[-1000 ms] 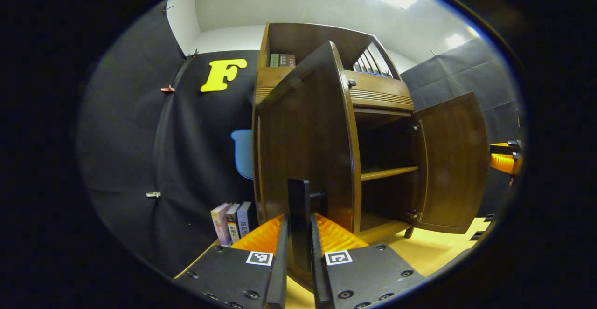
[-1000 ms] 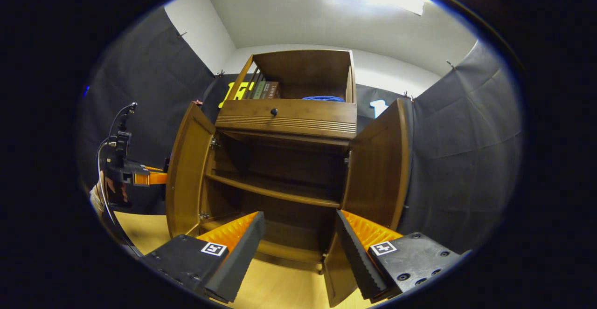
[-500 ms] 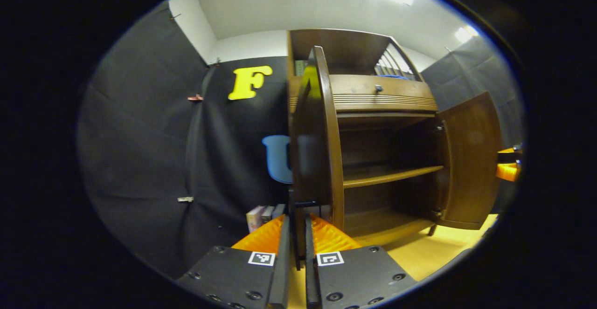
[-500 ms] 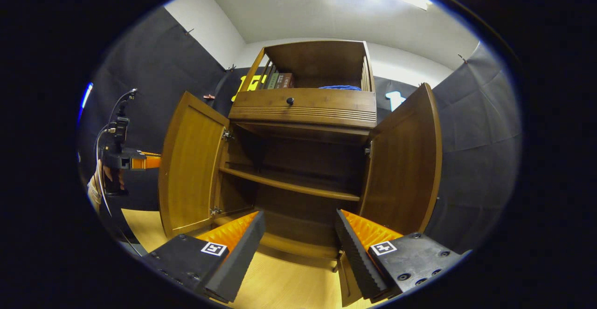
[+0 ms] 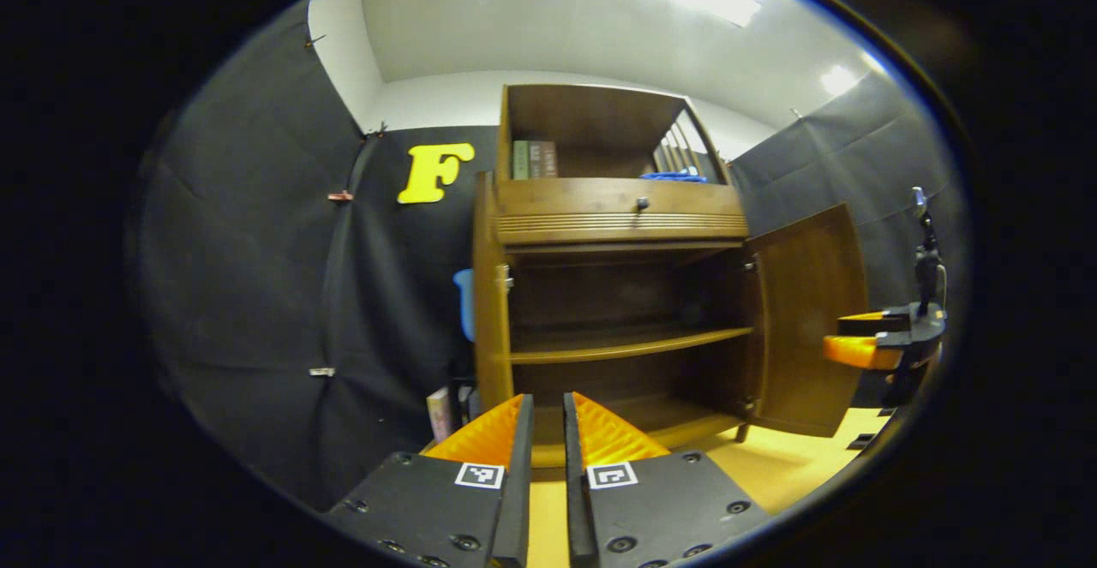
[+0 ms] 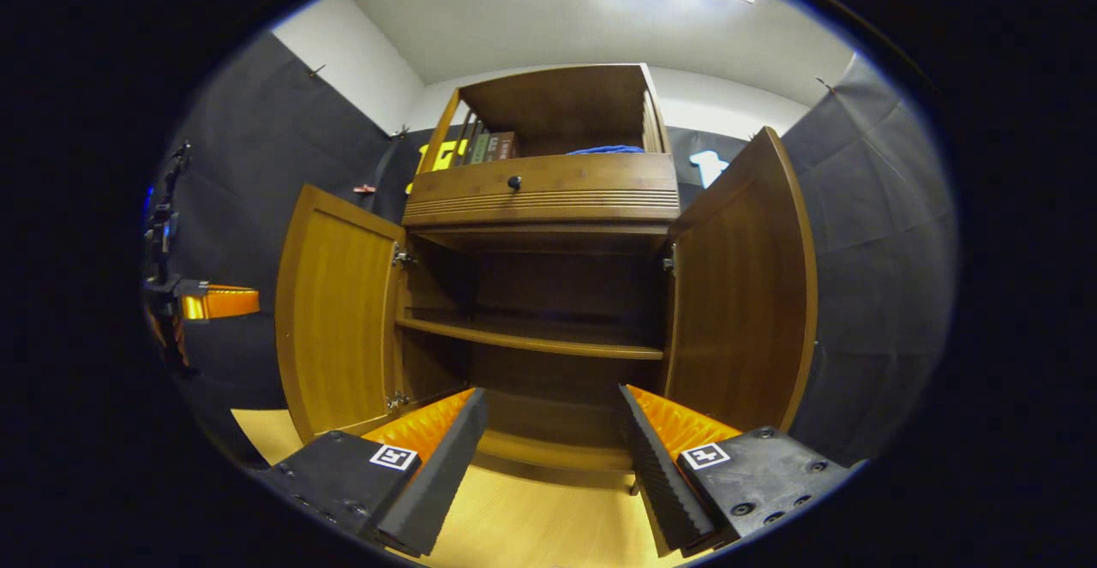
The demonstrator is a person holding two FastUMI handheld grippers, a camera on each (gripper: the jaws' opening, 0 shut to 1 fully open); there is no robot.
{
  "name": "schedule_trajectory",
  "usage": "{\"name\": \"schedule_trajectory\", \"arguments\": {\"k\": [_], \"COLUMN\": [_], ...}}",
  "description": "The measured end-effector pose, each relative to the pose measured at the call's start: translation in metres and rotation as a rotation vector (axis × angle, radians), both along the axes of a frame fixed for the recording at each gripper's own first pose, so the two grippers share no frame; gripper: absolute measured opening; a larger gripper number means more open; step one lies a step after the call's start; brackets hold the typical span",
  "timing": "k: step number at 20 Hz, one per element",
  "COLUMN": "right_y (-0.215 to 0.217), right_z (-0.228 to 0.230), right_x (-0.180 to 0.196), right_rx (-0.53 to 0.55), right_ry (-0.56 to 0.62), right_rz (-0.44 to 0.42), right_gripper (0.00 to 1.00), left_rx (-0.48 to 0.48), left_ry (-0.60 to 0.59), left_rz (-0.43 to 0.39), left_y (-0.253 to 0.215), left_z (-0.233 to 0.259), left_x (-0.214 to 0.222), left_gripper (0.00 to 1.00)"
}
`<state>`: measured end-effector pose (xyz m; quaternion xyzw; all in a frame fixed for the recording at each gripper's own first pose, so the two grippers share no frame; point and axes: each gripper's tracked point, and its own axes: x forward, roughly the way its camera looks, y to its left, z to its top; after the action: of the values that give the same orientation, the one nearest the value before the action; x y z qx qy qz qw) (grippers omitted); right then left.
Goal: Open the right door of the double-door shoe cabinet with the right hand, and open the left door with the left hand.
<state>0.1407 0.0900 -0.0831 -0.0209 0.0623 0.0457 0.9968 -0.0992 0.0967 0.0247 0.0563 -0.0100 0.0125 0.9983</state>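
The double-door shoe cabinet (image 6: 548, 294) stands at twelve o'clock in the right gripper view, on a pale wood floor (image 6: 514, 525), both lower doors swung wide to bare a single inner shelf (image 6: 531, 341); the task looks all but done. The right door (image 6: 741, 294) angles out at three o'clock, the left door (image 6: 334, 319) at nine o'clock, each hanging free with nothing touching it. In the left gripper view the left door (image 5: 485, 294) shows edge-on at eleven o'clock. Above the doors sit a drawer (image 6: 544, 195) with a small knob (image 6: 514, 182) and an open top shelf holding books (image 6: 488, 146) and a blue cloth (image 6: 604, 150). The right gripper (image 6: 548, 414), at six o'clock, is spread wide and holds nothing; the left gripper (image 5: 548, 431) has its fingers drawn to a narrow slit with only air between them, clenched on nothing. What remains, by the look of it, is a clean retreat: draw both tools straight back, away from the door edges, so neither panel is nudged toward closing
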Motion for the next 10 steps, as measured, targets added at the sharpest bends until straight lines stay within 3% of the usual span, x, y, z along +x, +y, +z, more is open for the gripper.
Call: {"name": "schedule_trajectory", "arguments": {"k": [1,5,6,10], "right_y": [0.002,0.007,0.009,0.016], "right_z": [0.004,0.011,0.012,0.013], "right_x": [0.001,-0.002,-0.003,-0.007], "right_rx": [-0.006,-0.064,-0.081,-0.073], "right_ry": [-0.004,-0.025,-0.029,-0.022], "right_rz": [-0.017,-0.053,-0.05,-0.022], "right_gripper": [0.95,0.95,0.95,0.96], "left_rx": [0.003,-0.017,-0.022,-0.023], "left_ry": [-0.006,-0.01,-0.013,-0.031], "left_rz": [-0.025,-0.059,-0.068,-0.029], "left_y": [-0.012,-0.035,-0.04,-0.038], "left_z": [0.003,0.003,0.002,0.001], "left_x": [0.005,0.023,0.027,0.035], "left_gripper": [0.23,0.8,0.87,0.98]}}
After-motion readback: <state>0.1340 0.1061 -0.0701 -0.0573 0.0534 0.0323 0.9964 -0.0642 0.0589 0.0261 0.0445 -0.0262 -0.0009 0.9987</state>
